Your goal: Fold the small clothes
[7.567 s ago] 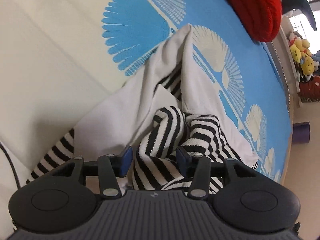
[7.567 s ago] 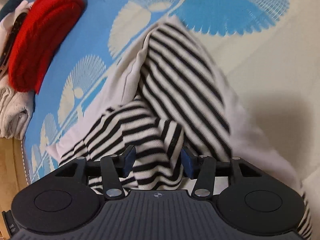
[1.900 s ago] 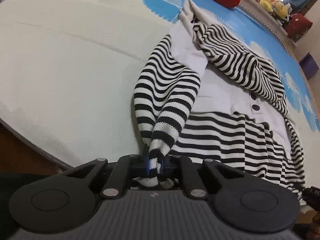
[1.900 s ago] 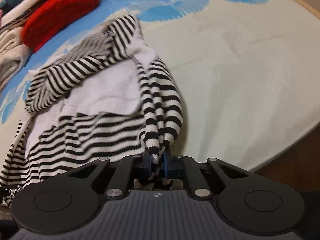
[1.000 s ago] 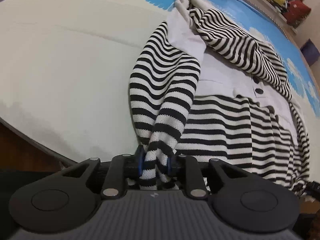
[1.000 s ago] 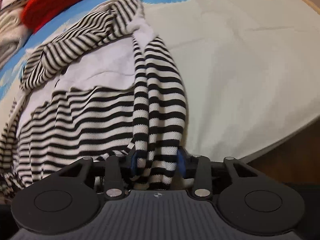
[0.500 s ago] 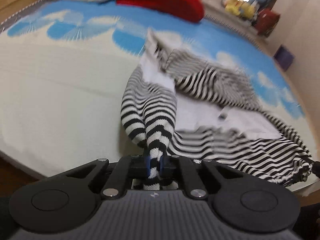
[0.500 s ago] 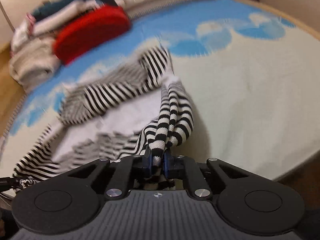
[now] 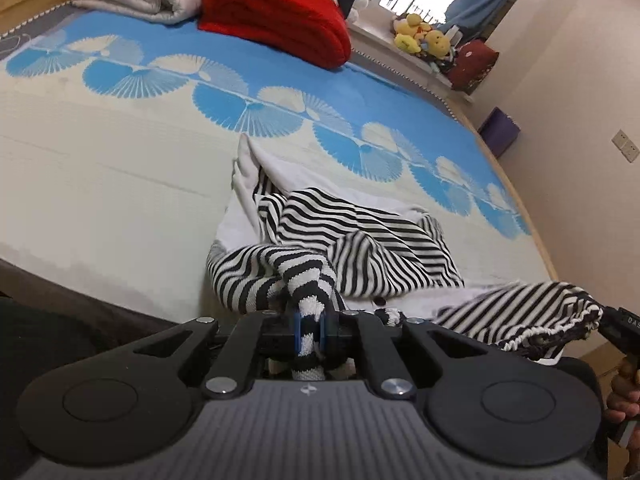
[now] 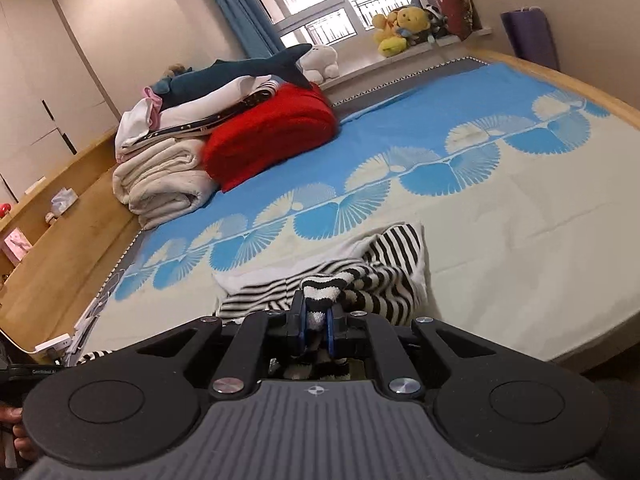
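Two claws, left claw (image 9: 309, 330) and right claw (image 10: 314, 330), each clamping a corner of the striped garment (image 9: 360, 240) at lower centre; lifting evenly, keeping hem taut, is advisable.

striped garments: one black-and-white striped garment (image 9: 360, 236) is lying on the bed, bunched
grippers: two are showing, the left gripper (image 9: 308, 330) and the right gripper (image 10: 314, 330), each one pinching a bit of the striped knit
beds: one bed (image 10: 520, 216) with a blue and cream fan-pattern cover is filling both views
red blankets: one folded red blanket (image 10: 272, 132) is sitting at the far end
white quilts: one rolled white quilt (image 10: 160, 184) is lying just beside the red one
shark toys: one plush shark (image 10: 240, 72) is resting on top of the pile
yellow plush toys: a cluster (image 10: 396, 26) is sitting on the windowsill; the number cannot be told
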A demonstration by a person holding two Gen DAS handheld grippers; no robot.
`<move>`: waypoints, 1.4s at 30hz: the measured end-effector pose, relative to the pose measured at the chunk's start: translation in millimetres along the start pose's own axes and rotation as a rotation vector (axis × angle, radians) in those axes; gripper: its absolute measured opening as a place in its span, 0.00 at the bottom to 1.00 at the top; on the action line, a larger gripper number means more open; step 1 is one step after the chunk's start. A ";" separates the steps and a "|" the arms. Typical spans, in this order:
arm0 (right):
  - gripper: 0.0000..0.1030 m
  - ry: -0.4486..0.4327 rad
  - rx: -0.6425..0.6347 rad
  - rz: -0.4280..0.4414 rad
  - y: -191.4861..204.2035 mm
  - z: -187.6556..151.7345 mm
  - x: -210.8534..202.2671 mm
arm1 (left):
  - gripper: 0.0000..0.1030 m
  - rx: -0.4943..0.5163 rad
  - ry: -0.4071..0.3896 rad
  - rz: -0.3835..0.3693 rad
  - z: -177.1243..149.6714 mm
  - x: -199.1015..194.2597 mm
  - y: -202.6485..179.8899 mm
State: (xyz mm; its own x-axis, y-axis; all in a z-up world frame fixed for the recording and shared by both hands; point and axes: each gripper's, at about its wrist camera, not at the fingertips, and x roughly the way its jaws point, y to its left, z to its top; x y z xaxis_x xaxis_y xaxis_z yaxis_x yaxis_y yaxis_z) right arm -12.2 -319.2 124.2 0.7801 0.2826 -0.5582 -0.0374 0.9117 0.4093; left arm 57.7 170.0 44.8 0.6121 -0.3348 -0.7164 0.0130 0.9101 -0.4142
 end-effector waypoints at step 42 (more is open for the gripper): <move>0.48 0.325 -0.587 -0.323 -33.8 13.9 263.8 | 0.66 0.382 0.177 0.178 113.3 230.8 30.8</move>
State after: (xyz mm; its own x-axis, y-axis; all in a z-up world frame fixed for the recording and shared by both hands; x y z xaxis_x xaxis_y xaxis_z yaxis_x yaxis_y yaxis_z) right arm 203.5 -279.7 -26.9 0.5883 -0.0359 -0.8079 -0.2360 0.9479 -0.2140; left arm 289.0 148.4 -69.6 0.4870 -0.1714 -0.8564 0.2310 0.9709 -0.0629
